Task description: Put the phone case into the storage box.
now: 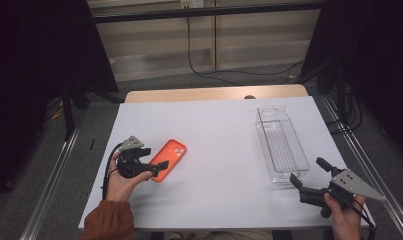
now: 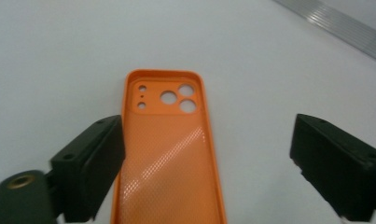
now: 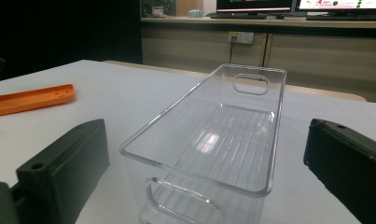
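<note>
Here, left gripper [image 2: 206, 163] wide open astride orange phone case [image 2: 169, 154], right gripper [image 3: 209, 186] open before clear bin [image 3: 213, 154].

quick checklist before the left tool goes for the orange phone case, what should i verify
1. Left tool open: ok, jaws stand wide apart.
2. Orange phone case lined up between the jaws: ok, though it sits closer to one jaw than the other.
3. Case flat on the white table, inside face up: ok.
4. Jaws touching the case: cannot tell; one jaw is close beside its edge.
5. Clear bin upright and empty: ok.
6. Right tool open and facing the bin's near end: ok, not gripping it.
</note>
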The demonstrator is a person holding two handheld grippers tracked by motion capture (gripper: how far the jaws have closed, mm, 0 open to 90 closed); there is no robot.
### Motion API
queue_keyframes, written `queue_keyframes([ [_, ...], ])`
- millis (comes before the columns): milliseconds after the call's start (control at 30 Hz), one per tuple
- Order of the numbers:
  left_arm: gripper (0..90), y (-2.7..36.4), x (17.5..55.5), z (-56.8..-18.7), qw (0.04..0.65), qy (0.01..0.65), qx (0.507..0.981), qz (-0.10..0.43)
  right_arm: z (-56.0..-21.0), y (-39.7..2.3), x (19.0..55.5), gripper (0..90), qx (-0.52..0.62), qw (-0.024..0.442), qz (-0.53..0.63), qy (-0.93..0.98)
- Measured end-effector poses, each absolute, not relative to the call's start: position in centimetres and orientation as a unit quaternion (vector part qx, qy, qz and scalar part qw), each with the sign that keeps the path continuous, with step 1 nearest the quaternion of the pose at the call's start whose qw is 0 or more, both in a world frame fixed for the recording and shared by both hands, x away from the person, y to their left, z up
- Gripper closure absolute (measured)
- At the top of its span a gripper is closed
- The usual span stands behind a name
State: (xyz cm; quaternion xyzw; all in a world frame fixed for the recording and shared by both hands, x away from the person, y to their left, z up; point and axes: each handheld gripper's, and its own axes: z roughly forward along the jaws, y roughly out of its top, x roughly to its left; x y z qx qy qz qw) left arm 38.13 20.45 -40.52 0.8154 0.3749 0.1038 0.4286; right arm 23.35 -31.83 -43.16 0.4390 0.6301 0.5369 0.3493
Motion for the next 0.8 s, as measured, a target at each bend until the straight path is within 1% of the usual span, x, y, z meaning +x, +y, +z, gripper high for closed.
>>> queue_keyframes([
  [100,5.5,20.6,38.3,-40.5,0.423,0.37,0.822,0.098,-43.2,-31.8,23.3,0.0,0.439,0.349,0.537,0.63],
  [167,4.0,20.6,38.5,-40.3,0.418,0.362,0.829,0.085,-43.2,-31.8,23.4,0.0,0.439,0.349,0.537,0.63],
  [233,4.0,20.6,38.7,-40.2,0.414,0.369,0.827,0.096,-43.2,-31.8,23.4,0.0,0.439,0.349,0.536,0.631],
  [367,4.0,20.4,39.2,-40.2,0.399,0.371,0.833,0.1,-43.2,-31.8,23.4,0.0,0.439,0.349,0.536,0.631],
  [467,5.8,20.3,39.9,-40.6,0.389,0.388,0.829,0.106,-43.2,-31.9,23.4,0.0,0.439,0.35,0.535,0.631],
  [567,7.0,20.4,40.9,-41.0,0.379,0.394,0.834,0.072,-43.2,-31.9,23.4,0.0,0.439,0.349,0.536,0.631],
  [600,7.0,20.3,41.1,-41.1,0.372,0.395,0.837,0.069,-43.2,-31.9,23.4,0.0,0.439,0.349,0.536,0.631],
  [700,6.9,19.8,41.5,-41.0,0.349,0.398,0.844,0.088,-43.2,-31.8,23.4,0.0,0.439,0.349,0.536,0.631],
  [767,6.6,19.5,41.8,-41.1,0.348,0.399,0.845,0.076,-43.2,-31.8,23.5,0.0,0.44,0.348,0.536,0.631],
  [800,6.6,19.3,42.0,-41.1,0.335,0.395,0.852,0.071,-43.2,-31.8,23.5,0.0,0.44,0.347,0.536,0.631],
])
